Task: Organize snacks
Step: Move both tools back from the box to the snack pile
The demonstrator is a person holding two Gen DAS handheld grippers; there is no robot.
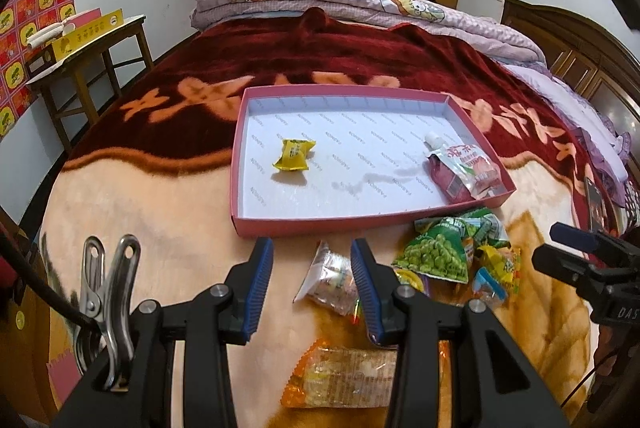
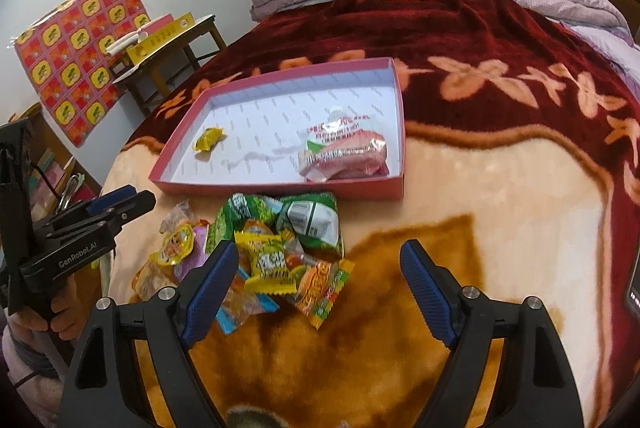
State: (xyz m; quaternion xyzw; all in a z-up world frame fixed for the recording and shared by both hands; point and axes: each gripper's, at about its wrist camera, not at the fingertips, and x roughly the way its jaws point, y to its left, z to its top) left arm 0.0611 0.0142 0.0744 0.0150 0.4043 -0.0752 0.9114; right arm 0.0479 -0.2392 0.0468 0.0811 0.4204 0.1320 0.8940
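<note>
The plush blanket (image 1: 168, 228) in cream and dark red with orange flowers covers the bed under both grippers. On it, ahead of both grippers, lies the shallow pink cardboard box lid with a white inside (image 1: 280, 226) (image 2: 276, 189).

Inside the lid, ahead and to the right of the left gripper (image 1: 312, 252), lies the pink drink pouch with a white cap (image 1: 466, 171) (image 2: 344, 151), close to the lid's right wall. The small yellow wrapped candy (image 1: 294, 155) (image 2: 208, 139) lies in the left part of the lid, well apart from the pouch.

The heap of loose snack packets (image 2: 272, 240) sits on the blanket just in front of the lid's near wall. It is ahead and to the left of the right gripper (image 2: 318, 256), and the left finger (image 2: 210, 284) of that gripper covers part of it. The green pea bags (image 1: 438, 256) (image 2: 312, 220) are on the far side of the heap.

The left gripper is open, and a clear packet (image 1: 332, 280) lies on the blanket between its fingers; whether they touch it I cannot tell. An orange clear packet (image 1: 340, 376) lies below it, close to the camera.

The right gripper is wide open and holds nothing.
</note>
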